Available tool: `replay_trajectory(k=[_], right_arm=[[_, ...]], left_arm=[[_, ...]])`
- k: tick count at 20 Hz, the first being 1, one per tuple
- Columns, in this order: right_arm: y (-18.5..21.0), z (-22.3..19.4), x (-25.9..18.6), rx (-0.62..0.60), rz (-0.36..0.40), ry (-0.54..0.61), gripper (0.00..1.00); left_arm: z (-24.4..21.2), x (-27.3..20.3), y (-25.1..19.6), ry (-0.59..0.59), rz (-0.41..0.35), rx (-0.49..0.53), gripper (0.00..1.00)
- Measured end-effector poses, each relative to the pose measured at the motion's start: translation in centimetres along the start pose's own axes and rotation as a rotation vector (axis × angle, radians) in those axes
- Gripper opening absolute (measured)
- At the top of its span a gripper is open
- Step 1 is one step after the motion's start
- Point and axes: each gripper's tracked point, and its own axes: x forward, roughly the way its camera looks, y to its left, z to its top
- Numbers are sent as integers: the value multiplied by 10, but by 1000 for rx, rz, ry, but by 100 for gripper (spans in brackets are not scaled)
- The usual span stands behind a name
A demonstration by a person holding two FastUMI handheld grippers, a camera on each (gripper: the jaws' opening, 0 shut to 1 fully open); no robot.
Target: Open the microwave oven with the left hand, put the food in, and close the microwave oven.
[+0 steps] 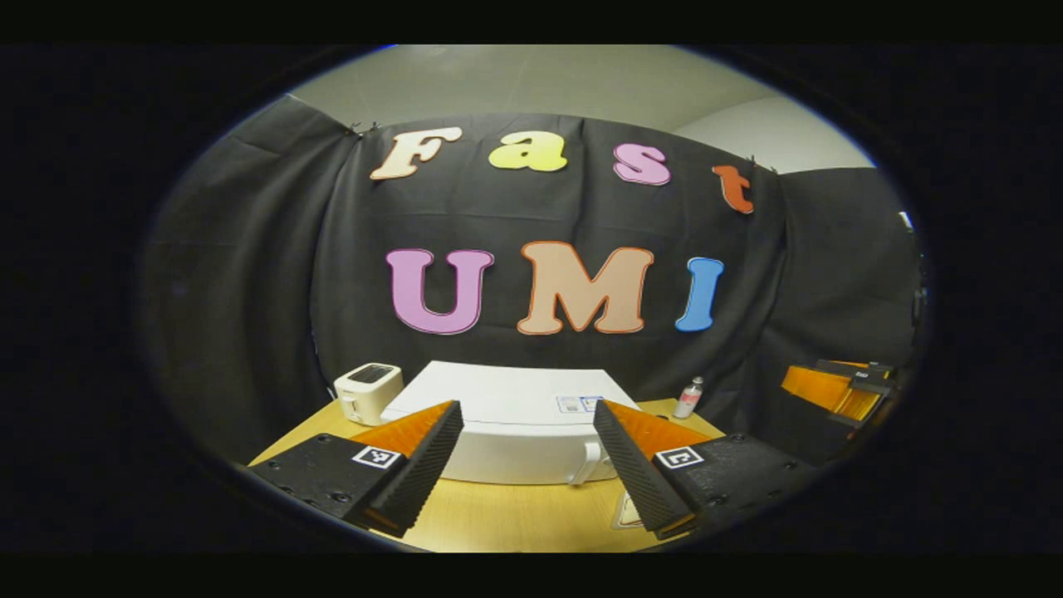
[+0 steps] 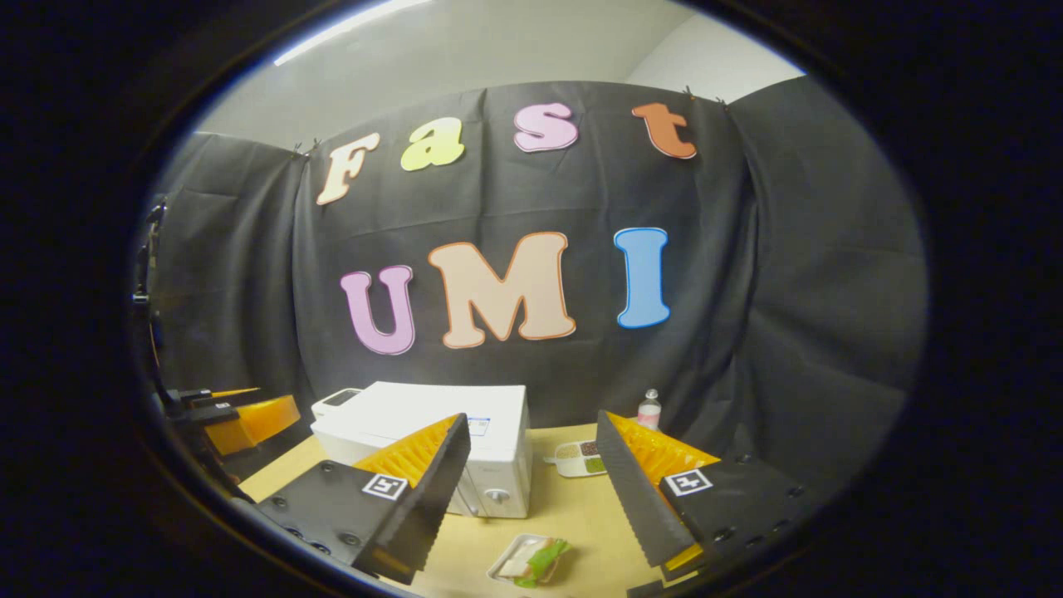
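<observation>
The white microwave (image 1: 498,394) stands shut on the wooden table, its handle (image 1: 588,463) on the right side of its door. My left gripper (image 1: 526,405) hovers in front of it and a little above, open with nothing between the fingers. In the right gripper view the microwave (image 2: 498,448) sits left of centre. The food, a sandwich with green leaves in a small clear tray (image 2: 531,561), lies on the table in front of it. My right gripper (image 2: 531,417) is open above the tray and holds nothing. The left gripper (image 2: 237,415) appears at the far left.
A white toaster (image 1: 368,390) stands left of the microwave. A small bottle (image 1: 688,397) stands at the back right by the cloth wall. A second divided tray of food (image 2: 579,458) lies right of the microwave. The right gripper (image 1: 839,386) is off to the right.
</observation>
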Motion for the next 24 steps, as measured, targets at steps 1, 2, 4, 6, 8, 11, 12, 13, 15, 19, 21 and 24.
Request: replay_trajectory(k=[1,2,4,6,8,11,12,13,15,19,21,24], right_arm=[[0,0,0,-1,2,-1,92],[1,-1,-2,-2,2,-2,92],[1,-5,-5,-1,4,2,92],[0,-11,-7,4,1,17,92],[-2,-17,-12,6,-8,28,92],[-4,-28,-19,19,-26,53,92],[-5,-32,-22,25,-33,61,92],[-6,-36,-25,28,-43,71,92],[-12,-44,-31,34,-68,91,92],[-22,-52,-43,56,-112,111,92],[-29,-53,-48,57,-137,106,92],[-37,-53,-54,62,-175,97,96]], left_arm=[[-1,-2,-1,0,1,7,96],[-2,-3,0,2,2,16,96],[-9,-5,-2,12,1,25,96],[-23,-7,-3,47,-3,23,96],[-41,-9,-7,90,-15,22,96],[-69,-8,-13,162,-38,43,96],[-80,-8,-15,188,-45,52,96],[-91,-5,-18,214,-59,58,96],[-112,-5,-26,270,-93,67,96],[-154,3,-44,371,-161,44,96],[-173,9,-52,421,-185,25,96],[-202,22,-60,488,-214,2,96]])
